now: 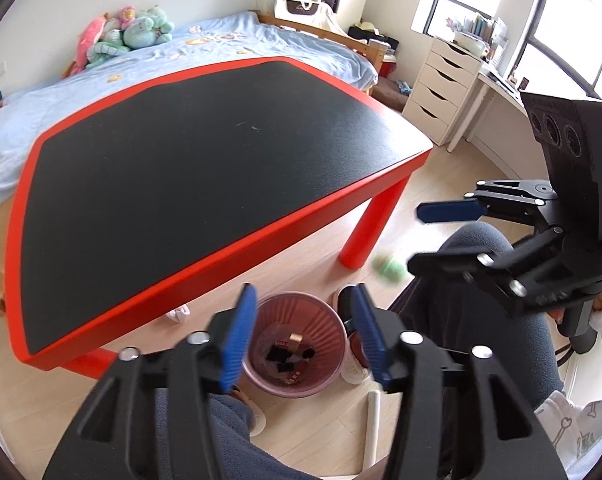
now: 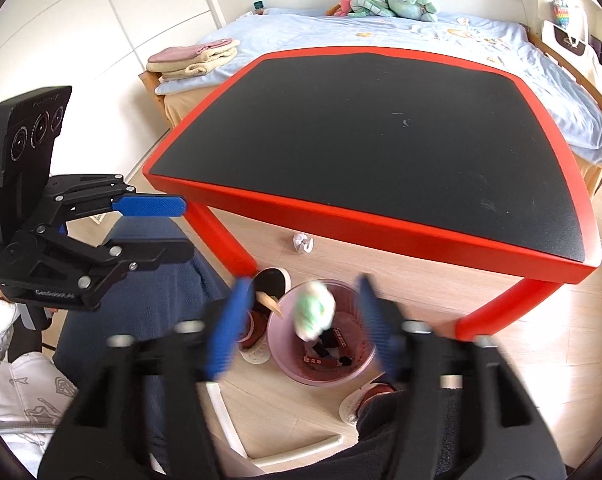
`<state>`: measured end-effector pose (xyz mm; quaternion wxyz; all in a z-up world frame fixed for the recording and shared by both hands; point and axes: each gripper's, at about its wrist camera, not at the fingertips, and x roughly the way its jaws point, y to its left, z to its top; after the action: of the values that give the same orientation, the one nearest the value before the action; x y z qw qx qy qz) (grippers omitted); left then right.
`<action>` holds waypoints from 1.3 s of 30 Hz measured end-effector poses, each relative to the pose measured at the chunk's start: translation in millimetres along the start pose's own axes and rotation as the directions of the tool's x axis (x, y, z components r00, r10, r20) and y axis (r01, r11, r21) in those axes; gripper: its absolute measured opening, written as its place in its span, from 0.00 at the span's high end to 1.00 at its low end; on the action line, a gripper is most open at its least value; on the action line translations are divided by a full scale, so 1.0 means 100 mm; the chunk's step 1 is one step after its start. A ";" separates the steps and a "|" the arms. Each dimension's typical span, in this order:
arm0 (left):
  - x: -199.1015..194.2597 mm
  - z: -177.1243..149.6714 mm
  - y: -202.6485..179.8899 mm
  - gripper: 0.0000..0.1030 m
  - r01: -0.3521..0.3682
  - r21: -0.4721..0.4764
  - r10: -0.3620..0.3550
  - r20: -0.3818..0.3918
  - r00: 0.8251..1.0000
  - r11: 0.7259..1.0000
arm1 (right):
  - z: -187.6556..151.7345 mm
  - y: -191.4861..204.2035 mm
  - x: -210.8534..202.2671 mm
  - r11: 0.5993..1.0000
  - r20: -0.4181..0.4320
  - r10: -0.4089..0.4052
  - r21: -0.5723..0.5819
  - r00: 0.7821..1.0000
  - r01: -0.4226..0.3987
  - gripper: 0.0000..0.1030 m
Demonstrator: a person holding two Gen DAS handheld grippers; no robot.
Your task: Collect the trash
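Note:
A pink ribbed trash bin (image 1: 297, 346) (image 2: 321, 344) stands on the wood floor in front of the red table, with dark scraps and a small box inside. A blurred green and white wad of trash (image 2: 315, 312) (image 1: 389, 268) is in mid-air between my right gripper's fingers, just above the bin. My right gripper (image 2: 301, 320) is open, also seen from the side in the left wrist view (image 1: 415, 236). My left gripper (image 1: 305, 340) is open and empty above the bin, and it shows at the left of the right wrist view (image 2: 183, 228).
A red-edged table with a black top (image 1: 205, 168) (image 2: 381, 132) stands beyond the bin. A crumpled white scrap (image 2: 302, 242) (image 1: 179, 314) lies on the floor under it. The person's knees and shoes flank the bin. A bed and white drawers (image 1: 441, 88) stand behind.

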<state>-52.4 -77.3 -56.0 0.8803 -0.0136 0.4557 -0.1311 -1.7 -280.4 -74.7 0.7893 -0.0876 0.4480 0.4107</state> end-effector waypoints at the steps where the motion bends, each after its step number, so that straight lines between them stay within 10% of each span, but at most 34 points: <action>1: -0.01 0.00 0.01 0.25 -0.007 -0.007 0.007 0.009 1.000 1.000 | 0.00 -0.02 -0.01 1.000 0.007 0.003 0.013 1.000 -0.003 0.13; 9: -0.07 -0.01 0.07 0.08 -0.020 -0.059 0.022 0.046 0.999 0.998 | -0.03 -0.04 0.02 0.999 0.001 -0.022 0.040 1.000 0.022 0.04; 39: -0.35 0.22 0.45 0.07 -0.115 -0.161 0.133 0.111 0.985 0.980 | 0.44 -0.36 -0.30 0.980 0.079 -0.162 0.126 0.984 0.152 0.03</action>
<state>-43.9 -27.4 -21.5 0.9091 -0.0611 0.4101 -0.0392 44.2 -298.6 -33.6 0.8423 -0.0569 0.4278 0.3230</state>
